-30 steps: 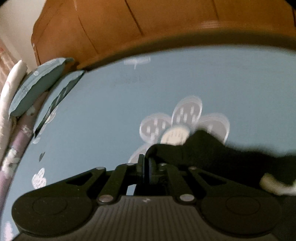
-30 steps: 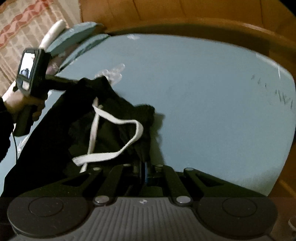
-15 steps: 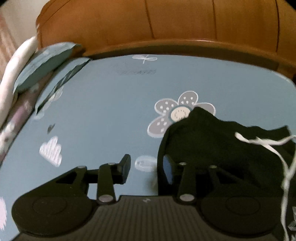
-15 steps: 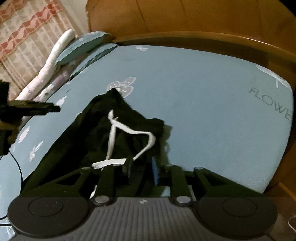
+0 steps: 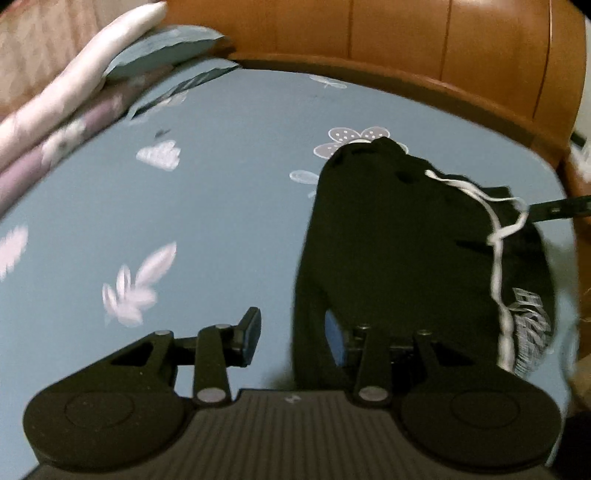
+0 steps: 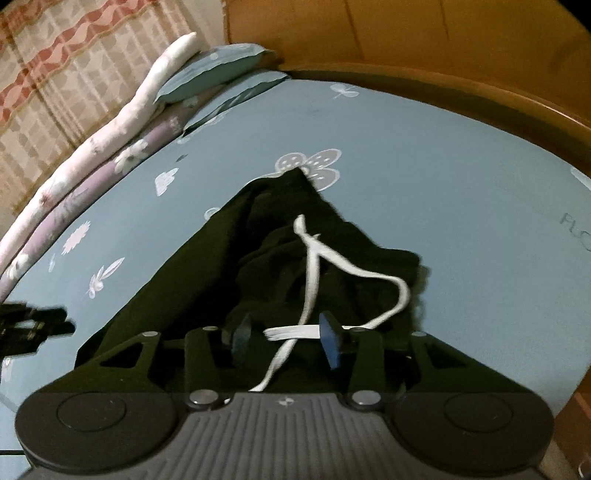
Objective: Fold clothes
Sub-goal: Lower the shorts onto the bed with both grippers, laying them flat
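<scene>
We count one black garment [image 6: 258, 258] in the middle of the right wrist frame, with one white drawstring [image 6: 314, 266] looped across it. We see two grippers: the left gripper [image 5: 291, 332] at the bottom of its own frame, the right gripper [image 6: 284, 332] likewise. Upper left, we make out one blue pillow [image 6: 210, 72], two rolled quilts [image 6: 110, 125], and one wooden headboard [image 6: 406, 33] along the top

Both tongs [image 5: 293, 334] [image 6: 284, 334] opened, black garment [image 6: 258, 266] apparently released
</scene>
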Motion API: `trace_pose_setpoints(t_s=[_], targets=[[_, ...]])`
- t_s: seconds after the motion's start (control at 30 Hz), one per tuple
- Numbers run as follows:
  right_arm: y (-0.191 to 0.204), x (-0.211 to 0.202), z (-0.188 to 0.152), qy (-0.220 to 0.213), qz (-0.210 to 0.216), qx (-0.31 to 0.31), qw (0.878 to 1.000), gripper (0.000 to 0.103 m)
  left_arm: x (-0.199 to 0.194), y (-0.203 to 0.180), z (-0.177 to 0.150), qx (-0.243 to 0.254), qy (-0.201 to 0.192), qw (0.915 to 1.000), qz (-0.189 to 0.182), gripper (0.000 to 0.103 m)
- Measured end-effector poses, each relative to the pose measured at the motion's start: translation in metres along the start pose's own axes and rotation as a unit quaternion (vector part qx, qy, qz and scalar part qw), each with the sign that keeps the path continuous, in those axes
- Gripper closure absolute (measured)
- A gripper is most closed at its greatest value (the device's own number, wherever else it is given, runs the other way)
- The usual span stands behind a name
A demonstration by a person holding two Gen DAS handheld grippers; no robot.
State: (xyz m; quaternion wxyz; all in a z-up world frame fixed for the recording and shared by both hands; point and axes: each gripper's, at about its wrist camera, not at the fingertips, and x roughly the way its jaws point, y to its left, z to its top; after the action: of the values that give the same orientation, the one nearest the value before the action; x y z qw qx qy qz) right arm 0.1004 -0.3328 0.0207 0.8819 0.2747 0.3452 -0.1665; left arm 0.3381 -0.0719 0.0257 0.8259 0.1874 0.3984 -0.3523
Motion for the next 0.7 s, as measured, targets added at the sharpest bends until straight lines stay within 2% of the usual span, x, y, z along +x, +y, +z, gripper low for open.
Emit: trace_pose_setpoints(t_s=[0.2,0.33,0.47,0.57,0.67,0.7], targets=[[0.022,0.011,-0.003,0.020,0.013,-0.024,0.999,0.053,-0.021,0.001,-0.036,-0.047,0.006,0.9988,0.012,0.063],[0.031,0.014,-0.004,0.026,0.017,-0.038,0.999,0.052,-0.017,0.005,-0.051,-0.094,0.006,0.9956,-0.002,0.063],[0.035,0.013,-0.004,0.024,0.016,-0.045,0.999,0.047,-0.007,0.004,-0.063,-0.125,0.029,0.9916,-0.015,0.063],[0.034,0.011,-0.006,0.025,0.017,-0.047,0.998,0.047,-0.003,0.002,-0.075,-0.148,0.043,0.9873,-0.037,0.062],[0.030,0.013,-0.008,0.032,0.014,-0.044,0.998,0.047,0.005,-0.002,-0.086,-0.164,0.057,0.9838,-0.045,0.062],[0.029,0.015,-0.009,0.035,0.013,-0.043,0.998,0.047,0.005,-0.003,-0.088,-0.168,0.057,0.9831,-0.046,0.065]])
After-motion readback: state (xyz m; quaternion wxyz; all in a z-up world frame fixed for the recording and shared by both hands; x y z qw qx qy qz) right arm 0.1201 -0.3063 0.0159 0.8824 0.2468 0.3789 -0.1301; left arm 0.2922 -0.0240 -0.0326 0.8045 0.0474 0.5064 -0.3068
